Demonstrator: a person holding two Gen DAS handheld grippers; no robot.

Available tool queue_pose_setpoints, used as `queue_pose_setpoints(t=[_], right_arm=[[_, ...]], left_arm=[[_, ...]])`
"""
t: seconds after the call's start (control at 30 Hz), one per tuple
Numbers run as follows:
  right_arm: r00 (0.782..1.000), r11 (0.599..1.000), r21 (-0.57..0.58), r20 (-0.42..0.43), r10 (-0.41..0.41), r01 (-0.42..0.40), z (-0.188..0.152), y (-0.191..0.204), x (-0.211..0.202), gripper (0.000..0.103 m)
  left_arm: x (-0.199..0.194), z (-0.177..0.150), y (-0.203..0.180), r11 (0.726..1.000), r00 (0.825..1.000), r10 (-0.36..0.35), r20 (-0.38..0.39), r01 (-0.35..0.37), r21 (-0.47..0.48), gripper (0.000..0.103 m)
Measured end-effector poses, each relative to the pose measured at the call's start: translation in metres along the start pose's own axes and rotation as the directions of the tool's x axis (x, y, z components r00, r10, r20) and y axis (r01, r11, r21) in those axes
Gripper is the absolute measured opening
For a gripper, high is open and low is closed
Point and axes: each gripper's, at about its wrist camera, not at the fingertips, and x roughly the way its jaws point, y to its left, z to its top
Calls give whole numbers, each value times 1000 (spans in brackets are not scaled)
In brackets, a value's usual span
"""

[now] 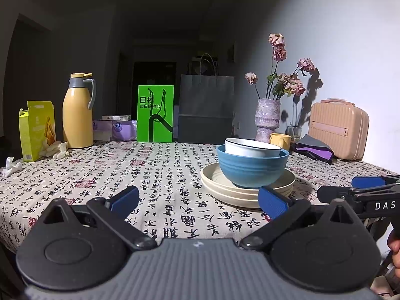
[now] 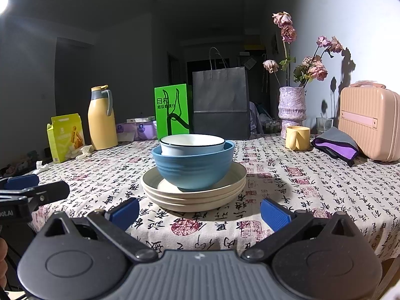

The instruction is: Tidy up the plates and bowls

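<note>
A white bowl (image 2: pixel 192 144) with a dark rim sits inside a blue bowl (image 2: pixel 193 167), which rests on a stack of three cream plates (image 2: pixel 195 196) on the patterned tablecloth. The stack also shows in the left wrist view: white bowl (image 1: pixel 251 147), blue bowl (image 1: pixel 252 170), plates (image 1: pixel 232 190). My left gripper (image 1: pixel 198 200) is open and empty, left of the stack. My right gripper (image 2: pixel 200 211) is open and empty, just in front of the stack. Each gripper shows at the edge of the other's view: the right one (image 1: pixel 362 190), the left one (image 2: pixel 30 190).
Along the table's back stand a yellow box (image 2: pixel 66 136), a yellow thermos (image 2: pixel 102 120), a green box (image 2: pixel 171 111), a dark paper bag (image 2: pixel 221 102), a purple vase with dried flowers (image 2: pixel 292 111), a yellow mug (image 2: pixel 297 137), a folded cloth (image 2: pixel 336 145) and a pink case (image 2: pixel 370 122).
</note>
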Motion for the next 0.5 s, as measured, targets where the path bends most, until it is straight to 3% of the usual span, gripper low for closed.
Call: queue_pose_setpoints(t=[0.5], right_arm=[[1000, 1000, 0, 0, 0, 0, 0, 0, 0, 103]], left_arm=[[-1, -1, -1, 1000, 1000, -1, 3, 1, 3, 103]])
